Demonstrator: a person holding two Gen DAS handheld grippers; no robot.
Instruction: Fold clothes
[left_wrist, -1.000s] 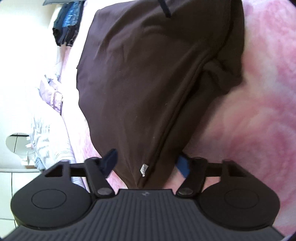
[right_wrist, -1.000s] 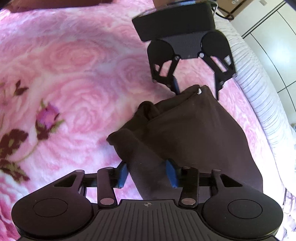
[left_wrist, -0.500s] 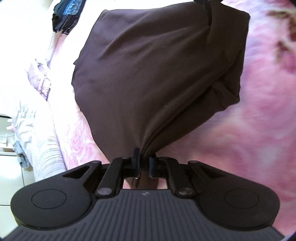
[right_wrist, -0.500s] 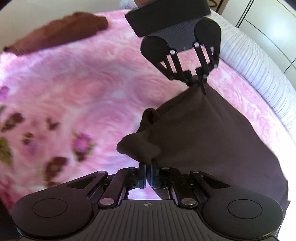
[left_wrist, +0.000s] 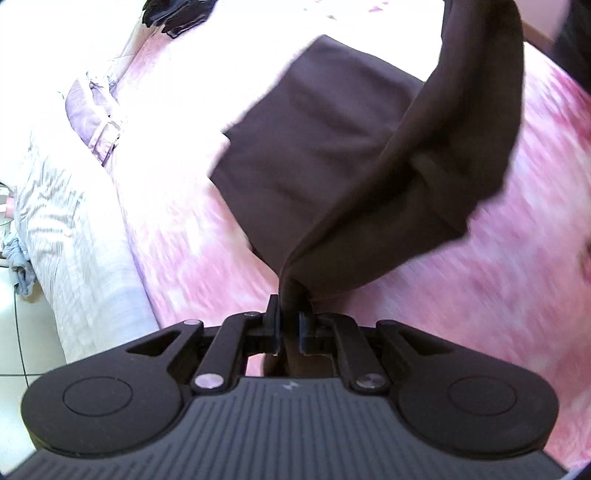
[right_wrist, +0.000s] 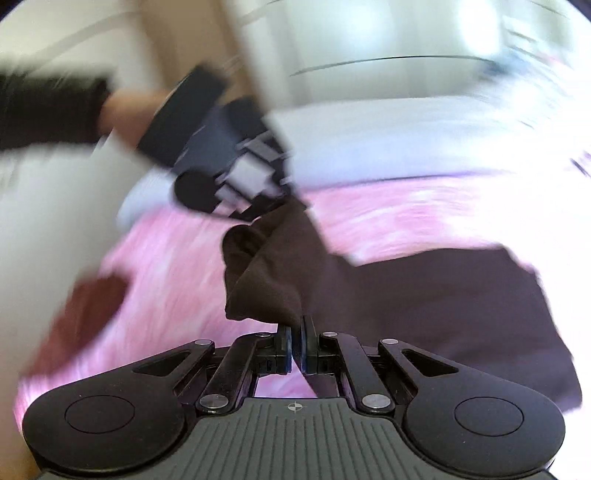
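Left wrist view
Left gripper: jaws pinched a bunched corner of the dark brown garment.
Garment: its near part hung lifted from the jaws, one fold rising to the upper right; its far part lay flat on the pink bedspread.
Bed edge: a striped pale sheet ran along the left; dark clothes sat at the top.

Right wrist view (blurred)
Right gripper: jaws pressed together on another corner of the garment.
Left gripper: seen ahead, gripping the opposite end of the cloth.
Garment: stretched between both grippers, the rest spread right over the bedspread.
Reddish-brown cloth: on the bed, left.
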